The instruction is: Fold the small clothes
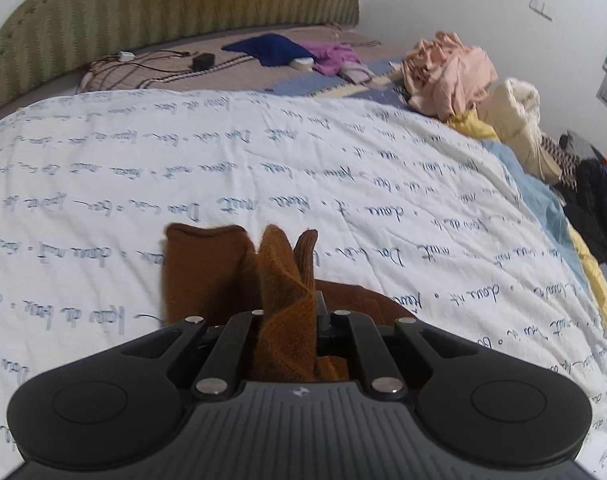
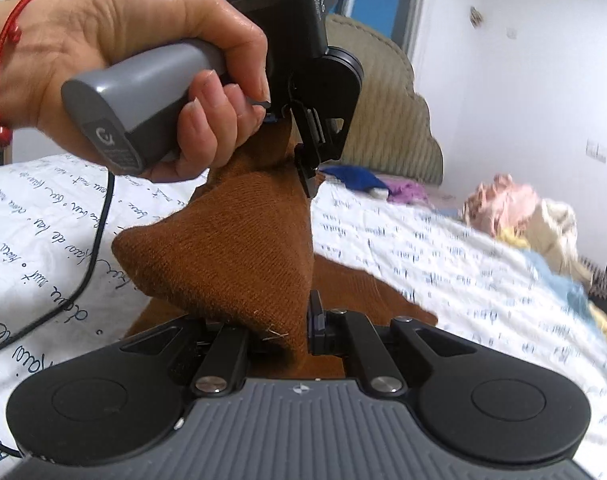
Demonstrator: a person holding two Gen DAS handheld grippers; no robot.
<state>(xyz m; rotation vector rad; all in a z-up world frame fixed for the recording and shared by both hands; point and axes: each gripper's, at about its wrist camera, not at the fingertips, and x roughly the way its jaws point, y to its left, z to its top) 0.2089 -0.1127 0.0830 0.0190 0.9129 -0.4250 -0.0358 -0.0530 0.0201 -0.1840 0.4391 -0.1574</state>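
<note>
Brown knit garment (image 2: 231, 248) stretched between both grippers, left gripper (image 2: 307, 160) and right gripper (image 2: 299, 320) jaws clamped on it, above white quilt (image 1: 343, 168).

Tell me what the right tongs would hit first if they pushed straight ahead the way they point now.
Apart from the brown knit garment already clamped in the right tongs, probably the left tongs, which grip the same garment directly ahead, with the person's hand on their handle. Depth is hard to judge.
</note>
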